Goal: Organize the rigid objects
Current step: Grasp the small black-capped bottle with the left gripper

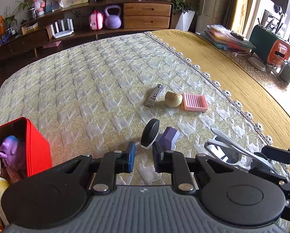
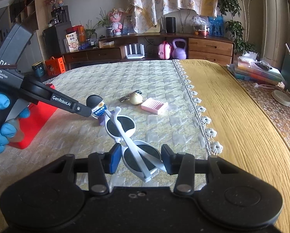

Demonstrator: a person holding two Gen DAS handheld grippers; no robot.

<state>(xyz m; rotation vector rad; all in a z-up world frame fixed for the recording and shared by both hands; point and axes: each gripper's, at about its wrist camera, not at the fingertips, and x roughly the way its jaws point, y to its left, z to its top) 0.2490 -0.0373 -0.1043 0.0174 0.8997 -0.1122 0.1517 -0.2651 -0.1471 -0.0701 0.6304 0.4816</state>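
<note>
Gripping white sunglasses (image 2: 134, 147), right tongs (image 2: 140, 160) hover; left tongs (image 1: 144, 153) pinch a black-capped bottle (image 1: 150, 136) (tilted).

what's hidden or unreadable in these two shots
- Red box contents: left wrist view, cut by the frame edge and its own wall.
- Purple block: both views, partly behind the small black-capped bottle.
- Bottle label: right wrist view, too small.
- Nail clipper: right wrist view, partly behind the round fruit.

White sunglasses (image 2: 129, 136), folded, lifted
</note>
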